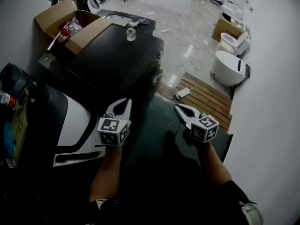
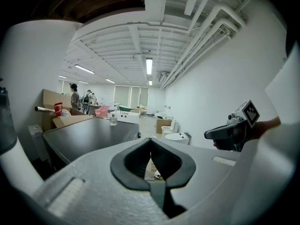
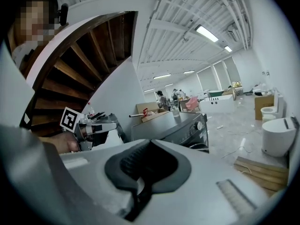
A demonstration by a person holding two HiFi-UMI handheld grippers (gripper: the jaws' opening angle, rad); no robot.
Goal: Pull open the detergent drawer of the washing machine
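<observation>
Two grippers reach forward in the head view, the left gripper [image 1: 121, 106] and the right gripper [image 1: 182, 109], side by side and apart, both clenched on nothing. Well ahead of them stands the dark washing machine [image 1: 117, 60], with a small glass jar [image 1: 131, 34] on its top and an open cardboard box [image 1: 61, 20] beside it. The detergent drawer cannot be made out there.

In the left gripper view the jaws meet with nothing between them, and the machine's flat top lies ahead to the left.

In the right gripper view the jaws are likewise closed and empty. The machine's front panel shows a round knob [image 3: 200, 125]; the drawer is too small to pick out.
</observation>
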